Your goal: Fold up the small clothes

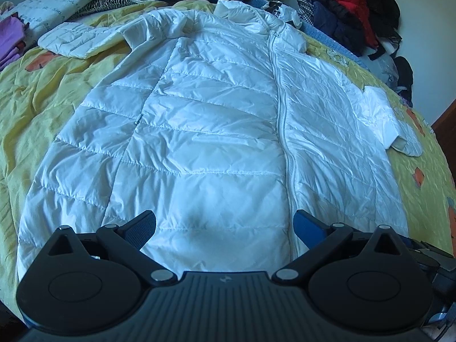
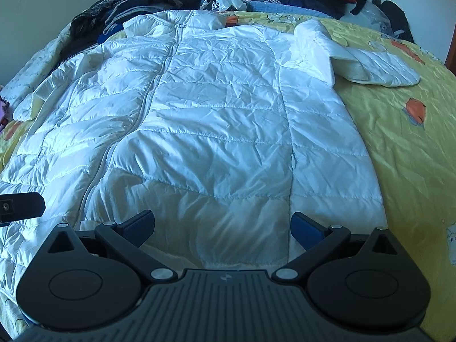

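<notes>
A white quilted puffer jacket (image 1: 205, 119) lies flat and zipped, front up, on a yellow bedspread (image 1: 37, 94), collar at the far end. It also fills the right wrist view (image 2: 216, 119). Its sleeves spread out to both sides, one sleeve (image 1: 77, 40) at the far left and the other sleeve (image 2: 370, 65) at the far right. My left gripper (image 1: 225, 228) is open and empty above the hem left of the zipper. My right gripper (image 2: 222, 226) is open and empty above the hem right of the zipper.
Piles of dark, red and blue clothes (image 1: 350, 14) lie along the far edge of the bed. Folded patterned and purple clothes (image 1: 11, 40) sit at the far left. The left gripper's edge (image 2: 20, 205) shows at the left of the right wrist view.
</notes>
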A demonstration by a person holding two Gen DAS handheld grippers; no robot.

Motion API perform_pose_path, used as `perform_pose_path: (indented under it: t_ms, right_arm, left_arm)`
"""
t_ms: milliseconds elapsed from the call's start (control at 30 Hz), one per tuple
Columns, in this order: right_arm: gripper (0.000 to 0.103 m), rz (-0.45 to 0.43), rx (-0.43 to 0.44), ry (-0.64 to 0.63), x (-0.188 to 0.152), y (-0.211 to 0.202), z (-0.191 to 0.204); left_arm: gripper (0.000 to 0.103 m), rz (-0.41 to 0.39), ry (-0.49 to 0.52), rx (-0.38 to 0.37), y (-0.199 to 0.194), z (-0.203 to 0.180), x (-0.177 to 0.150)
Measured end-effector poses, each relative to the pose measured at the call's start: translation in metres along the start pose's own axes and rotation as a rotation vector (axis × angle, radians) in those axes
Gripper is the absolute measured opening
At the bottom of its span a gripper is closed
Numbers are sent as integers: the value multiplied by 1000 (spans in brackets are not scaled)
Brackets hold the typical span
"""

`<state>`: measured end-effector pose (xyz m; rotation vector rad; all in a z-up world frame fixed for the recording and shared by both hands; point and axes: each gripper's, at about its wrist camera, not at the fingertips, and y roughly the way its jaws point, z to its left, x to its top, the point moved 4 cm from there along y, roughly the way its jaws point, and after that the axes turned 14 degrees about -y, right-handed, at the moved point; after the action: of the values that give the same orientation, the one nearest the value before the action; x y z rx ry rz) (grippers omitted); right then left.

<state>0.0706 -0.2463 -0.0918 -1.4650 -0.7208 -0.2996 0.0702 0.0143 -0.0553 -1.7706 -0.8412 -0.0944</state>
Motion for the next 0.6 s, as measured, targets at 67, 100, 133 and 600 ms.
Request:
perform_pose_path:
  t_ms: [67,100,133,600]
  right_arm:
    - [103,3,-3,-12,3,3,1]
    - [103,6,-6,-16,4,4,2]
    - [103,7,-7,-20,6,5,2]
    - [103,20,-10,-61,14,15,10]
  left_arm:
    - [103,3,-9,0,2,2,2]
    - [103,5,-15,0,4,4,4]
    - [103,7,-19,-1,5,5,4]
    - [103,6,-25,-8,13,7,12]
